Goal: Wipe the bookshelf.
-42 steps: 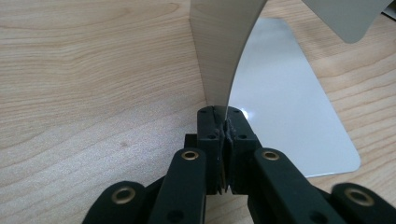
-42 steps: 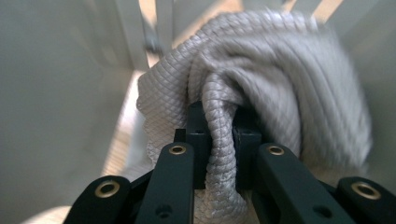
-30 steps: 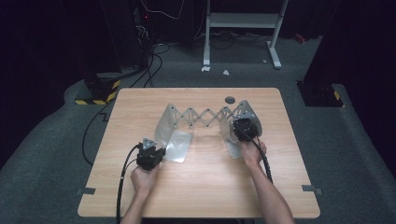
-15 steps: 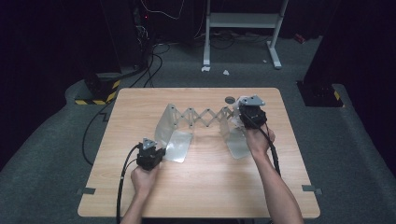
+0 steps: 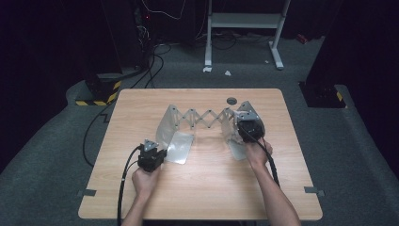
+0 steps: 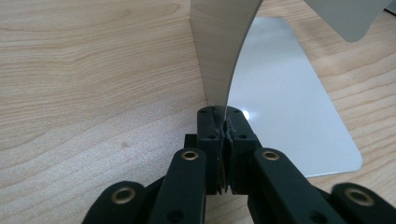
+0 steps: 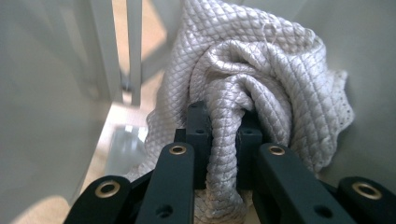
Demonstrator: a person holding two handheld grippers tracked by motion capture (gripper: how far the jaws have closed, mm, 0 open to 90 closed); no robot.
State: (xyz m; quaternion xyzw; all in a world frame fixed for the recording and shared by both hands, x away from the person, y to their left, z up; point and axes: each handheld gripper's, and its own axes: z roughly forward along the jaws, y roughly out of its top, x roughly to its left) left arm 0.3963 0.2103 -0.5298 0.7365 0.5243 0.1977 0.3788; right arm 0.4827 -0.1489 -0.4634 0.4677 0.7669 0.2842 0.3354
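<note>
- Cloth (image 7: 261, 88): one quilted white piece, clamped in right gripper (image 7: 223, 126), pressed against rack's right end plate.
- Rack (image 5: 202, 118): one metal folding unit on table (image 5: 141, 108); left gripper (image 6: 223, 122) clamped on its left plate edge.

You have two black grippers (image 5: 157, 151) (image 5: 241, 123), one folding metal scissor-lattice rack (image 5: 202, 118), one quilted white cloth (image 7: 252, 70).

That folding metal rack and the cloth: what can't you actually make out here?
- Quilted cloth, right gripper view: its lower end is hidden behind the right claw that pinches it.
- High view: the right claw covers the right end of the metal rack, so the wiped spot is hidden.
- Left claw, left gripper view: it clamps the rack's panel, whose top is cut off by the frame.
</note>
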